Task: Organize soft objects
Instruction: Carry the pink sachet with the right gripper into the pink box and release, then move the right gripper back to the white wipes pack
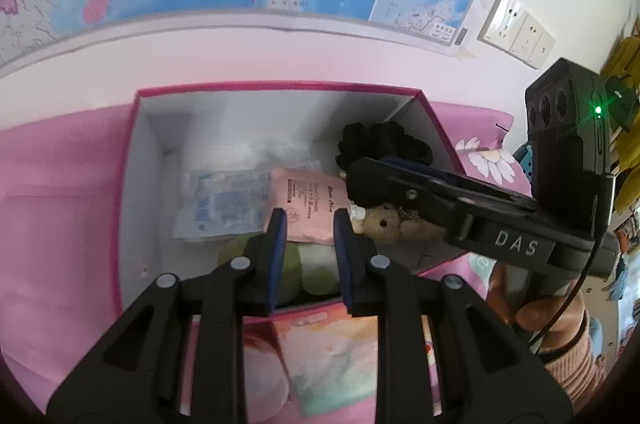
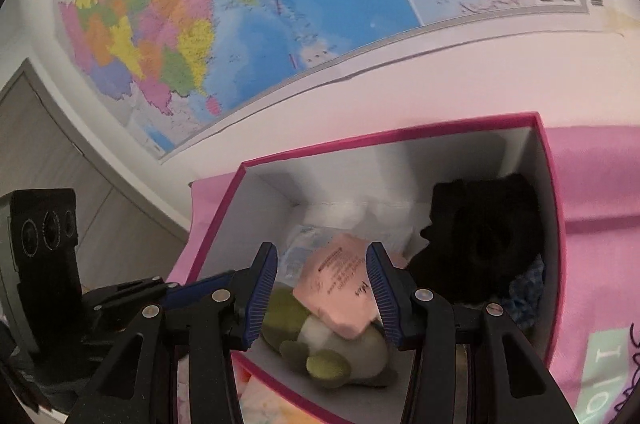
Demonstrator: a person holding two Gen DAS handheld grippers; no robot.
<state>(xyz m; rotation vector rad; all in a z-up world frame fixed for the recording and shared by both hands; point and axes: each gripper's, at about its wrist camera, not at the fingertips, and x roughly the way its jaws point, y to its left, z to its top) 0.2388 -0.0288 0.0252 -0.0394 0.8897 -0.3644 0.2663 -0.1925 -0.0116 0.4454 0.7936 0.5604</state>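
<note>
Box [image 1: 132,184] open on top; far left corner bare. Pink packet [image 1: 308,208], green plush [image 2: 320,344], black fabric [image 2: 484,236] crowd near and right side.

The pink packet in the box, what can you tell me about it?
The pink packet is a soft, flat, salmon-pink pouch with dark printed text and a small barcode-like mark. It lies tilted inside the pink-rimmed box, resting on the green and white plush toy, with a clear blue-printed bag beside it and a black fluffy thing on its other side. Neither gripper seems to touch it.
</note>
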